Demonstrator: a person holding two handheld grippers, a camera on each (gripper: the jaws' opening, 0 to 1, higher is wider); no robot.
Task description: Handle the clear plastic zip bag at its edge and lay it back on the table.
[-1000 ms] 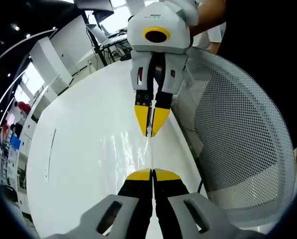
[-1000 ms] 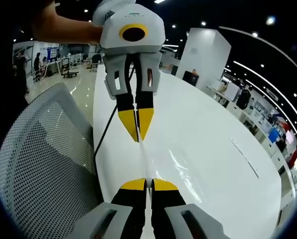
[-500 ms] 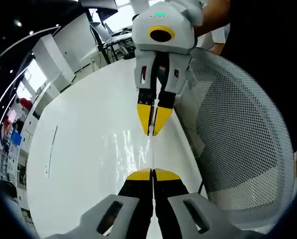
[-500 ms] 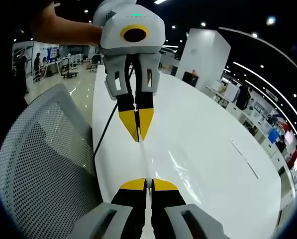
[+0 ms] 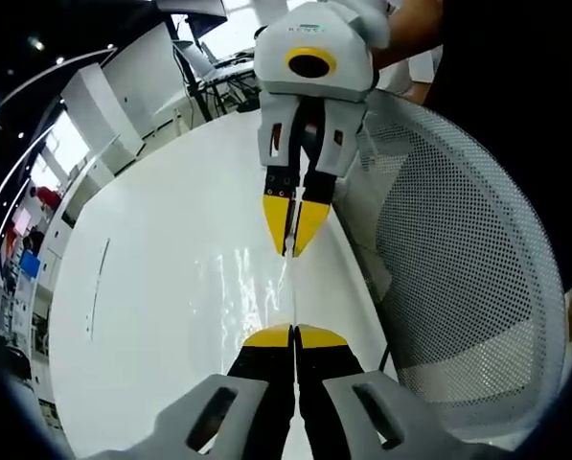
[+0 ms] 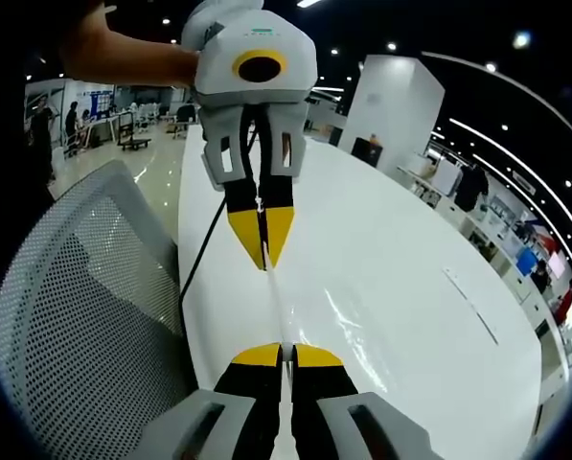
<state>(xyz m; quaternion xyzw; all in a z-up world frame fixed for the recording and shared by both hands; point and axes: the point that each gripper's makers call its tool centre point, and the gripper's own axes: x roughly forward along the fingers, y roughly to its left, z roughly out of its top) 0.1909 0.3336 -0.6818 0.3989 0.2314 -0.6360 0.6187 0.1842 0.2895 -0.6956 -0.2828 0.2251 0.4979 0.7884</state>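
Note:
The clear plastic zip bag [image 5: 257, 287] is stretched edge-on between my two grippers above the white table [image 5: 142, 287], glinting faintly. My left gripper [image 5: 294, 333] is shut on one end of the bag's edge. Facing it, my right gripper [image 5: 292, 251] is shut on the other end. In the right gripper view the bag [image 6: 278, 307] runs as a thin line from my right gripper [image 6: 283, 351] up to the left gripper [image 6: 263, 264]. A hand holds each gripper body.
A grey mesh office chair [image 5: 458, 259] stands against the table's near edge, also seen as the chair [image 6: 75, 316]. A black cable [image 6: 197, 268] hangs down between table and chair. White cabinets and desks stand beyond the table.
The right gripper has drifted slightly up and to the right in the left gripper view; both stay shut on the taut bag.

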